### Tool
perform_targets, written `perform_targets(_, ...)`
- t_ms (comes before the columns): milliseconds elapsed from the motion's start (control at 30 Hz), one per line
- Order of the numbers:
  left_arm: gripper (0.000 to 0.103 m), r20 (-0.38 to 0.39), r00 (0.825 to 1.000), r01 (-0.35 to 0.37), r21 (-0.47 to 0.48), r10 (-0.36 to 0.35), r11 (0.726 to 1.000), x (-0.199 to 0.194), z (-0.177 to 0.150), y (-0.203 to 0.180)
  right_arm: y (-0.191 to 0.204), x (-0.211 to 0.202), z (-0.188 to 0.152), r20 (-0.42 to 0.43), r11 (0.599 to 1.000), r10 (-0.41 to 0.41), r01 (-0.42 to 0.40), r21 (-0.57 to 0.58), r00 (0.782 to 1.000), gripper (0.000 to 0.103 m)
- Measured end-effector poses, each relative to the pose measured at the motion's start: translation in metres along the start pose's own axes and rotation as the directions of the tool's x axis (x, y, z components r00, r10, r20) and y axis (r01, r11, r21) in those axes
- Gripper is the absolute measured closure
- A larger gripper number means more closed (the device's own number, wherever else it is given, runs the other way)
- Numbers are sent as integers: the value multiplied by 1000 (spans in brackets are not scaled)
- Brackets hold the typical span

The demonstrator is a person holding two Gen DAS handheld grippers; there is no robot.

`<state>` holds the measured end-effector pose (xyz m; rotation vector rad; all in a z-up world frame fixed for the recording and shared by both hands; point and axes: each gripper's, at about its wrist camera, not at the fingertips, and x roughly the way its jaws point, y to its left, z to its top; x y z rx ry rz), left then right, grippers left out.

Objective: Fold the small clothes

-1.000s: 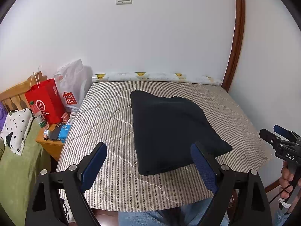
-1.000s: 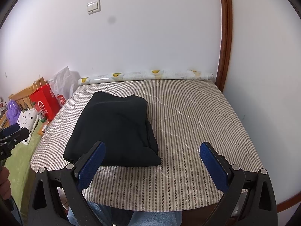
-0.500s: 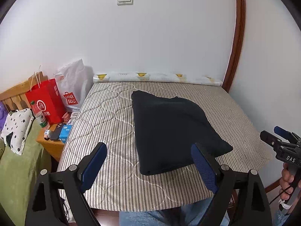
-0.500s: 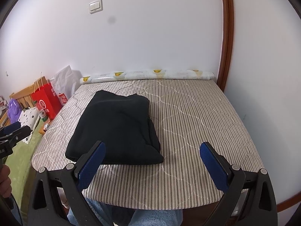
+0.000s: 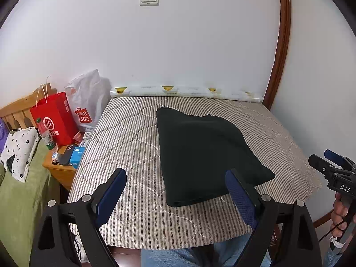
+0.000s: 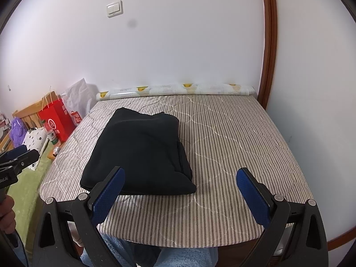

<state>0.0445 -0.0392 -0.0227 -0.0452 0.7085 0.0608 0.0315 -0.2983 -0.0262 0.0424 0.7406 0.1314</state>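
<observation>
Left wrist view: nothing has shifted over the last second; the black garment (image 5: 207,155) lies folded mid-frame on the striped mattress (image 5: 124,138). Both the left gripper (image 5: 175,191) and right gripper (image 6: 180,191) hover spread and empty at the bottom, so the fold looks finished.

Home bedroom, striped mattress (image 5: 133,146), wooden nightstand (image 5: 58,171), shopping bags (image 5: 55,120)

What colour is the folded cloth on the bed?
Black folded cloth; right wrist view shows it best.
</observation>
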Motion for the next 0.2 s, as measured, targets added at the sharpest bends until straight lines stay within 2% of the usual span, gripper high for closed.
perform_targets(200,13,-2,1000,3,-1,-3,1000,0,0,0,0,-1,0,2,1000,1,-1,0,1000,4)
